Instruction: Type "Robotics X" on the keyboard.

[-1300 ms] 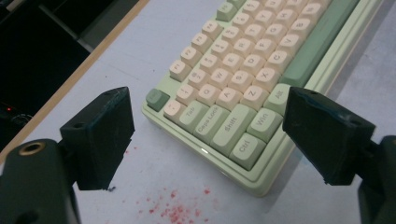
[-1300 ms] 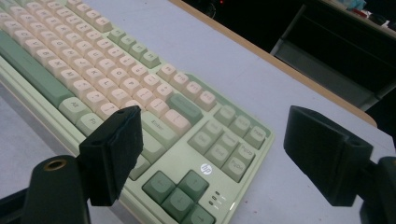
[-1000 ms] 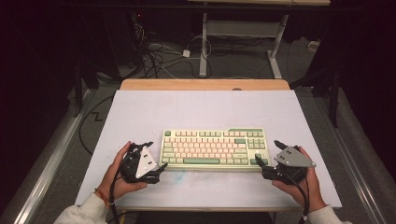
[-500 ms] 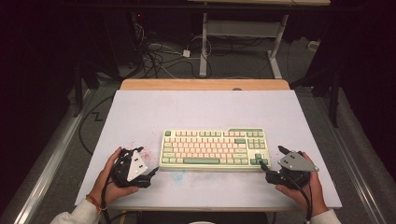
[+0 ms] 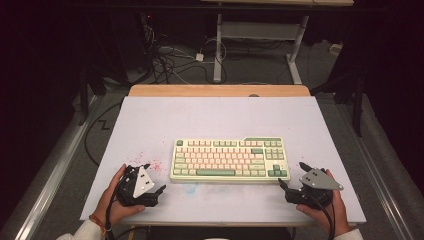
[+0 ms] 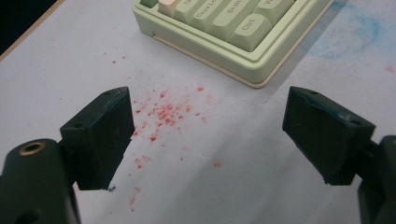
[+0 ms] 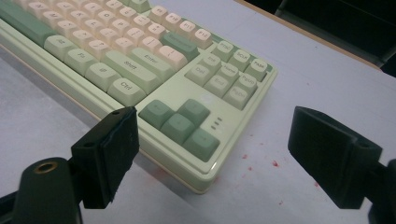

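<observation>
Flanking the keyboard (image 5: 229,160) at its near corners, left gripper (image 5: 154,182) and right gripper (image 5: 290,176) rest low, jaws wide apart, empty.

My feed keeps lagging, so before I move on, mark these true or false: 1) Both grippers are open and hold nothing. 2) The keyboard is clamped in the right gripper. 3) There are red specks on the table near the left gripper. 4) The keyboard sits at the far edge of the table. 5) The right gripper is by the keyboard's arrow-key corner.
1) True: the left gripper and the right gripper both have their jaws wide apart, with nothing between.
2) False: the keyboard lies flat on the table, unclamped.
3) True: the red specks lie between its jaws.
4) False: it sits in the near half, between the grippers.
5) True: the arrow keys are just ahead of it.
</observation>
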### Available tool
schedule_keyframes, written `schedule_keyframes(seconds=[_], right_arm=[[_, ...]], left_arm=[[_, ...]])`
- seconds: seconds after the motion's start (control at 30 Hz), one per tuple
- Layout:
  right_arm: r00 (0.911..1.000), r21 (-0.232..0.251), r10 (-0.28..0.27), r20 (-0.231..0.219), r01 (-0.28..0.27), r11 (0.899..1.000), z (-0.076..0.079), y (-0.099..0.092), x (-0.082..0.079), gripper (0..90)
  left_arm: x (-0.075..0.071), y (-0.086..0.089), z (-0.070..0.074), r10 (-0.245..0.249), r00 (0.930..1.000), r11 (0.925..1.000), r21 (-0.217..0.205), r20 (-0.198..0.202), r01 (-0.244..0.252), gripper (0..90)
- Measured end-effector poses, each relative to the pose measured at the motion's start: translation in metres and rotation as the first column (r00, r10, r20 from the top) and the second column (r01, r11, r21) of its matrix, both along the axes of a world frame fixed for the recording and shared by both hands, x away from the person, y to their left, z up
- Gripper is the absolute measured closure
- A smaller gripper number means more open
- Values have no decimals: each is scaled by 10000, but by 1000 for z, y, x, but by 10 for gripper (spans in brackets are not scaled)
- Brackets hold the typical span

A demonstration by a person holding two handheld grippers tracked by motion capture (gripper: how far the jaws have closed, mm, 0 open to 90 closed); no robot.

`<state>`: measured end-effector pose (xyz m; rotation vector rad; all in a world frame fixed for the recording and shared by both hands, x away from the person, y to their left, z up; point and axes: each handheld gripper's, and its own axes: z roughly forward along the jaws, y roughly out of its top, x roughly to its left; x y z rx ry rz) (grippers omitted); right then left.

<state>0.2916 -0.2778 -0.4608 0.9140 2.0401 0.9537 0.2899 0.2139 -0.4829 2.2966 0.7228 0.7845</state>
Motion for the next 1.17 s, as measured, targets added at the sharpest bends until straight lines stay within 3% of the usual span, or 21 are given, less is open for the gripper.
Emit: schedule_keyframes(seconds=[0.3,0.43,0.57,0.9,1.17], right_arm=[[9999,93,119,39,-119,9999,2,3,-1,168],[9998,68,166,70,-166,9998,2,3,0,168],[9992,382,265,-287,-254,9989,1,2,2,170],[9998,130,199,-100,-198,9997,1,1,0,180],[9999,209,148,-86,-146,9997,0,1,1,172]], left_arm=[[-1,2,1,-5,10000,9996,-285,40,6,156],[-1,1,0,-60,10000,9998,-187,-4,59,156],[1,1,0,-29,10000,9996,-284,-71,27,156],[1,0,0,7,9999,9998,-203,-156,-10,156],[5,-4,0,14,9998,9997,-232,-222,-19,156]])
